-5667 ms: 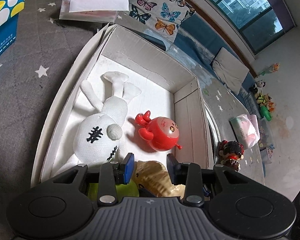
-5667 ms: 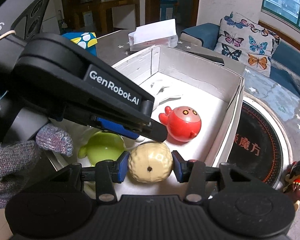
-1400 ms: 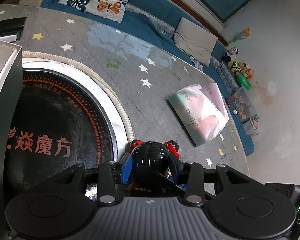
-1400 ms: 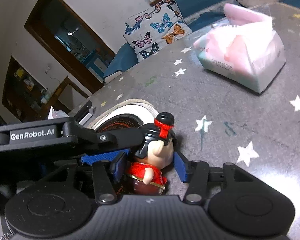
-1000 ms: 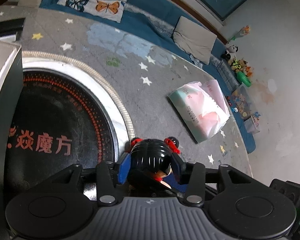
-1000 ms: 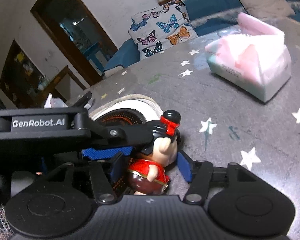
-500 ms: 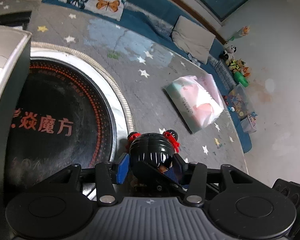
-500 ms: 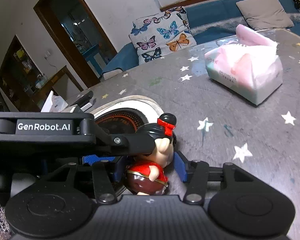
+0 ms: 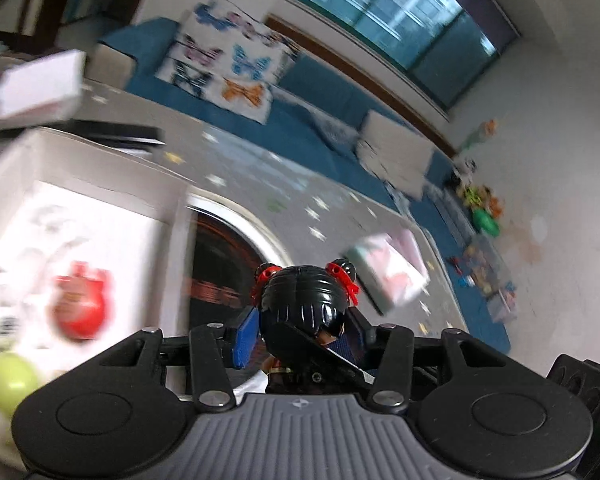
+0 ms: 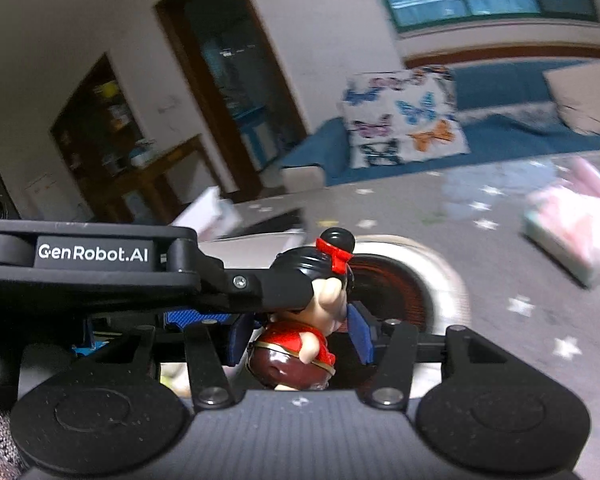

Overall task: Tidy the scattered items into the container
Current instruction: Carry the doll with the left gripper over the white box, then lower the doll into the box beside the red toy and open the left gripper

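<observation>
One doll point(image 9: 303, 300), two tissue packs point(image 9: 388, 276)

Home living room | blue sofa point(image 10: 500, 136) — butterfly cushion point(image 9: 228, 76) (toys point(image 9: 480, 208) on floor)

we have lifted the doll point(image 9: 304, 300) off the starred cloth point(image 10: 500, 280) and swung both grippers toward the white box point(image 9: 100, 168), whose red toy point(image 9: 80, 308) now shows again.

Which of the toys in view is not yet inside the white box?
The black-haired doll with red hair ties: both hand-held grippers flank it, above the table. The red round toy and the green toy lie in the white box.
</observation>
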The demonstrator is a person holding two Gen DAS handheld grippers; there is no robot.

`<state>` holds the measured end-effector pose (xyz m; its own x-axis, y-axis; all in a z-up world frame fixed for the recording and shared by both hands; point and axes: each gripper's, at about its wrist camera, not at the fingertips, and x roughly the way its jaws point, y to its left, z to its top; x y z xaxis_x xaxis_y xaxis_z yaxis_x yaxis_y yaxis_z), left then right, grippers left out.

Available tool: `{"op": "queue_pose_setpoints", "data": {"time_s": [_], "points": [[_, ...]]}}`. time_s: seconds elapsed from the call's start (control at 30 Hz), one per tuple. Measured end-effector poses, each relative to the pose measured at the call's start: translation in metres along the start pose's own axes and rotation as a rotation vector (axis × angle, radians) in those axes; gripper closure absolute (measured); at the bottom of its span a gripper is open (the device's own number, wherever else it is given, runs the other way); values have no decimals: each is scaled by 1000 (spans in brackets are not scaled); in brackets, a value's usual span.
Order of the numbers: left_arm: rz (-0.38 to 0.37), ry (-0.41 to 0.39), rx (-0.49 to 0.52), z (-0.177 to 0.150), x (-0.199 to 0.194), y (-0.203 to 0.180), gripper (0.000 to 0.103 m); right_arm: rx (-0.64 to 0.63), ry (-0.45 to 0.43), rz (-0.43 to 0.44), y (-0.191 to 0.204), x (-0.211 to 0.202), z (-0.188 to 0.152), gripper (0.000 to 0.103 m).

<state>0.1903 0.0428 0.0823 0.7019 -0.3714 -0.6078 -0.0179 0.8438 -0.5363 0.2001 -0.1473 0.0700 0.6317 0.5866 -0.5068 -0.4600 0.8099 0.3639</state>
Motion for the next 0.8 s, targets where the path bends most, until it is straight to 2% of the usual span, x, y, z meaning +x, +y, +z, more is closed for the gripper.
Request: {"op": "queue_pose_setpoints", "data": {"time_s": [0.2, 0.37, 0.57, 0.8], "points": [[67, -48, -95, 7, -48, 58, 53, -51, 50, 106, 61, 32, -2, 51], [105, -54, -182, 9, -62, 103, 53, -60, 117, 164, 93, 65, -9, 51], [106, -39, -260, 8, -60, 138, 53, -56, 175, 179, 108, 92, -18, 51], [101, -6, -297, 10, -43, 155, 53, -46, 223, 154, 104, 114, -20, 51]]}}
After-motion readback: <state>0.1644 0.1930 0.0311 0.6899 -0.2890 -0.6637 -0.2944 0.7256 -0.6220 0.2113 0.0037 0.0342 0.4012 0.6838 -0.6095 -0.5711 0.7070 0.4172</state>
